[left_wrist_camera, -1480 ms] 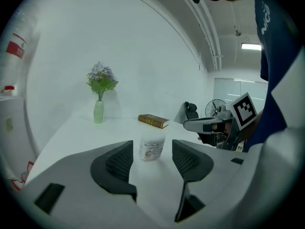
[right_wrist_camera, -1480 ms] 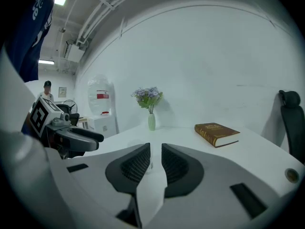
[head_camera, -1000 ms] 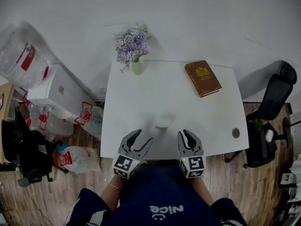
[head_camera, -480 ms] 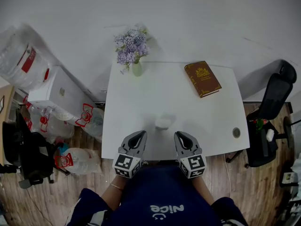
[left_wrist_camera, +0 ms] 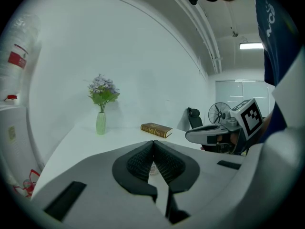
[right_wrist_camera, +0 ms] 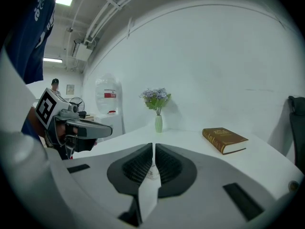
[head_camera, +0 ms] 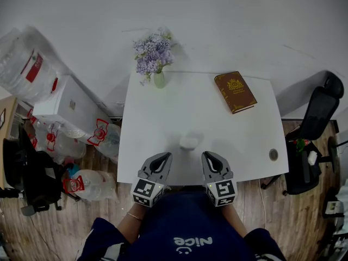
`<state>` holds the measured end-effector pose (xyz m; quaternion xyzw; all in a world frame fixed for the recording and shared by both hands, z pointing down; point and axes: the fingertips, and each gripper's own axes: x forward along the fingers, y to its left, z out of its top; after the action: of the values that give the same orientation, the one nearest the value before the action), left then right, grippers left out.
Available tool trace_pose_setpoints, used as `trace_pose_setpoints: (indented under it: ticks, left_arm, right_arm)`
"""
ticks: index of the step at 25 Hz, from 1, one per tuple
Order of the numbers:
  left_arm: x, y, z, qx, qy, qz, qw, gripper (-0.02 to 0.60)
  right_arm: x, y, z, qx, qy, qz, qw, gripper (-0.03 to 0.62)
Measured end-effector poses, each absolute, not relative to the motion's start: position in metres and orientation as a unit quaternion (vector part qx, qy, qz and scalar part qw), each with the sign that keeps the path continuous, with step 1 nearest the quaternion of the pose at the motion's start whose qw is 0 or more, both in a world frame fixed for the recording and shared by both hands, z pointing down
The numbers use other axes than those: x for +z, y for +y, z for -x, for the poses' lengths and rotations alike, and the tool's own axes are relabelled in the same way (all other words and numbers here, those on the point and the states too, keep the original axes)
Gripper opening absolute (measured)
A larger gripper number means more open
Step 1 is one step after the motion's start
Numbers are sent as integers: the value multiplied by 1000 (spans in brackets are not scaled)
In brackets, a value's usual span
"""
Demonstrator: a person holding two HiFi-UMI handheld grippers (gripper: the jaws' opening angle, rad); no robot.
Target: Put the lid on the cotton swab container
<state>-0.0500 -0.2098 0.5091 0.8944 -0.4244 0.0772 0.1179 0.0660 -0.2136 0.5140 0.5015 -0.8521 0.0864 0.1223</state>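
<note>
Left gripper (head_camera: 164,156), right gripper (head_camera: 209,155) — both closed, empty; one swab container (head_camera: 190,141), one book (head_camera: 235,91).

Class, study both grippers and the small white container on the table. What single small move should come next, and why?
Probably open the jaws of the left gripper. It and the right gripper are shut and empty at the near edge of the table, and the small white container sits untouched just ahead, between them. Shut jaws can grasp nothing; I cannot make out the lid.

smooth matt tabletop (head_camera: 157,118), wood-plank floor (head_camera: 288,216), leather-look book (head_camera: 235,91) w/ gilt stamp, ribbed blk pads (left_wrist_camera: 140,162) on matt grey jaws
</note>
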Motion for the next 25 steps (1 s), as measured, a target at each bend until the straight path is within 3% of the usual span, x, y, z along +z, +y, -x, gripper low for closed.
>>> trace_pose_setpoints:
  ticks: [25]
  left_arm:
    - [509,-217,47,77,-416,-899,115,18]
  right_arm:
    - [518,-218,-73,72,-849,-501,153,54]
